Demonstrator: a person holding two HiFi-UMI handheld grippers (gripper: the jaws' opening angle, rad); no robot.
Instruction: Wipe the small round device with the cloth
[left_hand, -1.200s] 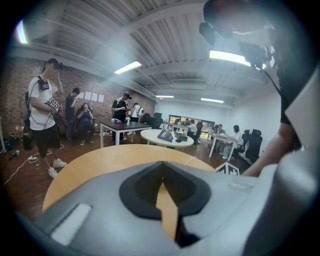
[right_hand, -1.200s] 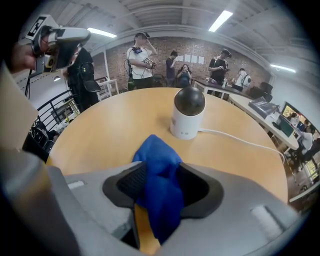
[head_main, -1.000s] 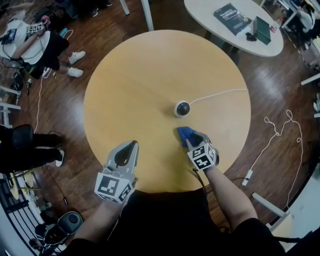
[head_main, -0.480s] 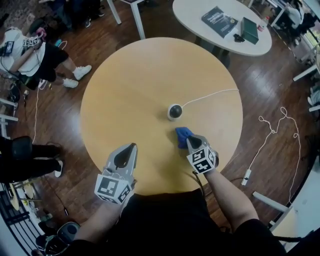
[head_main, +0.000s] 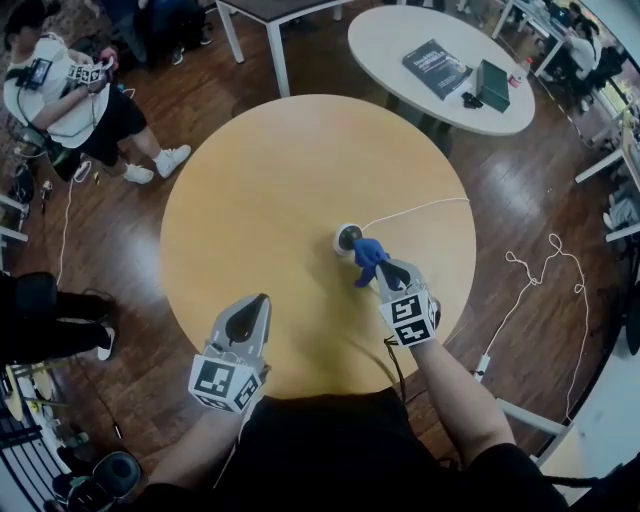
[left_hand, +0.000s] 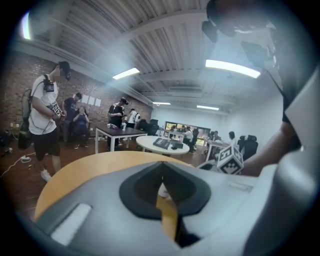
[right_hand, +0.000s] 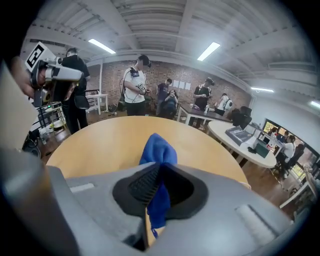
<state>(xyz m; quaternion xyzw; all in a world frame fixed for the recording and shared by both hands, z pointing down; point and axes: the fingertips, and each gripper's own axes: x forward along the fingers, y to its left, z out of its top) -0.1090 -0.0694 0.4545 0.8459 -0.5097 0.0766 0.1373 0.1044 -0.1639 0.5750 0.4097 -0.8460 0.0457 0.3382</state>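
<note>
The bench (head_main: 260, 180) lies bare from 7 o'clock round through 12 to 1, open to any approach. Just toward 3 o'clock of centre sits the small round device (head_main: 347, 237), and its white cable (head_main: 420, 208) crosses to the rim at 2 o'clock. The cloth (head_main: 367, 254), pinched in the right tool (head_main: 384, 268), blocks the device's 5 o'clock side. The left tool (head_main: 260, 300) occupies the 7 o'clock edge.

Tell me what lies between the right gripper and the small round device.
Only the crumpled blue cloth, clamped in the right gripper; in the head view its far end appears to reach the small round dark-domed device.
</note>
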